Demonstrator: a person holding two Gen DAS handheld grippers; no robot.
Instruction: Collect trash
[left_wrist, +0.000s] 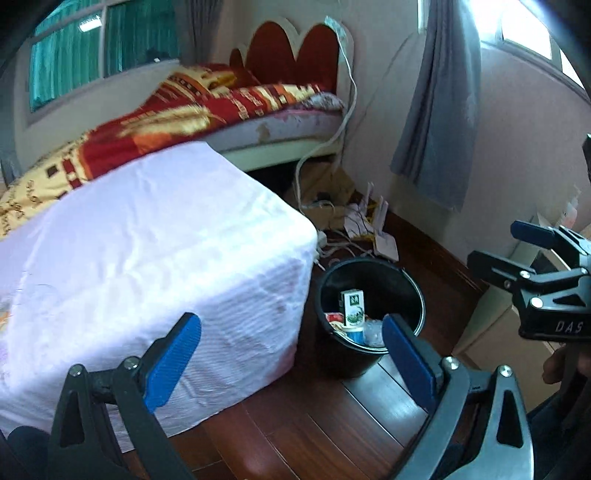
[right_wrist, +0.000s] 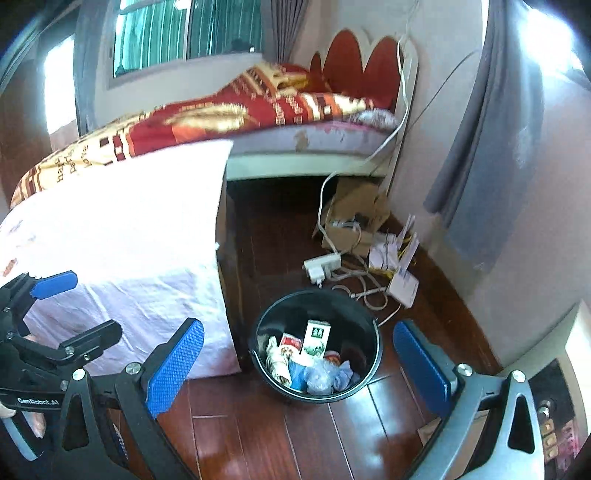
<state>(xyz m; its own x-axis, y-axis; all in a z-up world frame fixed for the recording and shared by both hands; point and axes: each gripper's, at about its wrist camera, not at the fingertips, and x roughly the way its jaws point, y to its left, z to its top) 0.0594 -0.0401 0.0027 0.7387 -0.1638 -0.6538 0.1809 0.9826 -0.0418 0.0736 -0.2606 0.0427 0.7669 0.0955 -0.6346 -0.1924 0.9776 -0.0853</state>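
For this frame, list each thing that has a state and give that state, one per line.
Left gripper: open, empty.
Right gripper: open, empty.
Black bucket: upright on the wood floor, no lid, partly filled with trash.
White-and-green carton: in the bucket, standing on end.
Clear plastic bag: crumpled, in the bucket.
White power strip: on the floor, cables plugged in.
Bed blanket: rumpled.
Grey curtain: drawn aside.

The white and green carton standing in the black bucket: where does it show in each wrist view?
Left wrist view: white and green carton stands upright, lower centre-right, inside the black bucket.
Right wrist view: carton sits lower centre, again upright in the bucket.
Shared landmark: the white cloth-covered table left of the bucket in both.
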